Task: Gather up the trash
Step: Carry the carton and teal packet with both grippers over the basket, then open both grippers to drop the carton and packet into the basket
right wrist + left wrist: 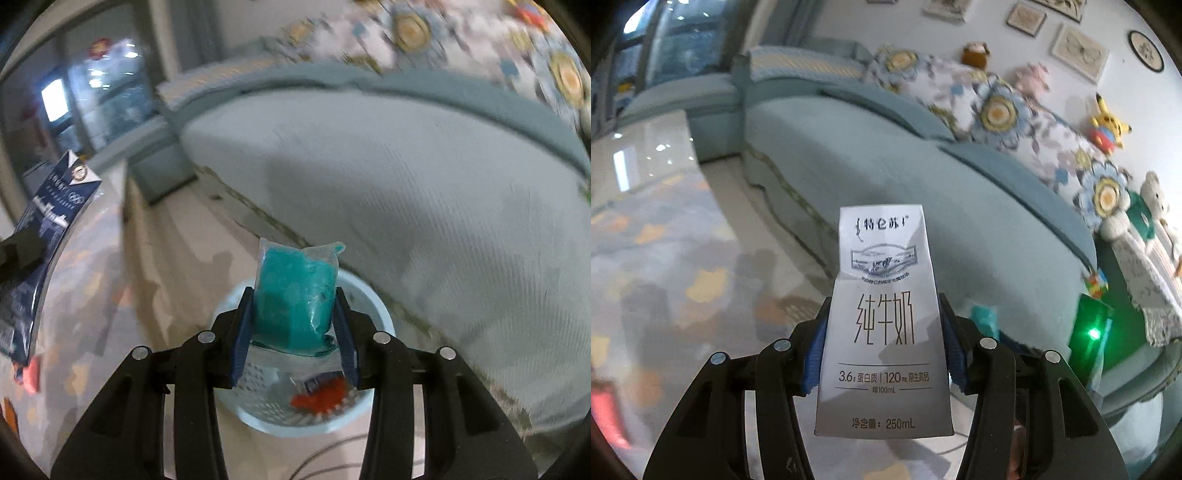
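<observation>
My left gripper is shut on a white milk carton with dark lettering, held upright between the blue pads. In the right wrist view the same carton's dark blue side shows at the far left. My right gripper is shut on a clear packet of teal stuff. Directly below that packet stands a round pale blue bin with a red wrapper inside. The teal packet peeks past my left gripper's right finger.
A long pale blue sofa with floral cushions and plush toys fills the right side of both views. Patterned glossy floor lies left. A green lit object stands by the sofa. A thin cable lies near the bin.
</observation>
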Tool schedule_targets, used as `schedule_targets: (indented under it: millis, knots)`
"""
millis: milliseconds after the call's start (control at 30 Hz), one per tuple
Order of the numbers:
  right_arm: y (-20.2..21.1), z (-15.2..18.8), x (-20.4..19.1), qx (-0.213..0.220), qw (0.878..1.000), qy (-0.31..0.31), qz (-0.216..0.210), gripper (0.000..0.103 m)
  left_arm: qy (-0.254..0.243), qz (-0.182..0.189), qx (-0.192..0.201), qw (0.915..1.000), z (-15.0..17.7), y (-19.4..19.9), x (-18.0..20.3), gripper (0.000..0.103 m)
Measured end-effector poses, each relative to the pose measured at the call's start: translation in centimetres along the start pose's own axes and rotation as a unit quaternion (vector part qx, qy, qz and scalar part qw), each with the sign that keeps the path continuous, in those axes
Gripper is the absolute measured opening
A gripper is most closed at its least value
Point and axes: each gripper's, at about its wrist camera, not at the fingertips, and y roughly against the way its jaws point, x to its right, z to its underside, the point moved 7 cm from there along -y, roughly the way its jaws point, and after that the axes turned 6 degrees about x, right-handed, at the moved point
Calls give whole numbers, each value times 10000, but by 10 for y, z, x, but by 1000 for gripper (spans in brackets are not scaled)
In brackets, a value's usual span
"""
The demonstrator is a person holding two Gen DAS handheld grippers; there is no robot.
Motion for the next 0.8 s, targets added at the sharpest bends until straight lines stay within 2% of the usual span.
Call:
schedule_targets:
  millis: [67, 267, 333, 367, 400, 433, 700, 800]
  knots:
    - [-18, 12, 14, -309, 9994, -181, 15, 39, 36, 104, -192, 9998, 10, -17, 4, 51]
    - [-45, 34, 19, -768, 9965, -332, 5, 41, 113, 147, -551, 9983, 31, -45, -1, 51]
    - [-52, 38, 16, -860, 9957, -334, -100, 43, 181, 135, -598, 9980, 32, -49, -5, 55]
    - [-55, 40, 15, -899, 9953, -338, -88, 46, 218, 110, -609, 9978, 34, -50, -9, 61]
    - [-56, 43, 14, -926, 9950, -356, -135, 49, 231, 81, -598, 9979, 34, -49, -10, 67]
    - [-57, 43, 12, -937, 9948, -359, -163, 49, 237, 65, -571, 9981, 34, -47, -12, 68]
    - [-40, 37, 7, -787, 9966, -212, -155, 49, 184, 55, -411, 9990, 24, -32, -11, 68]
    - [-29, 28, 4, -665, 9972, -217, -279, 49, 143, 234, -284, 9992, 17, -16, -4, 68]
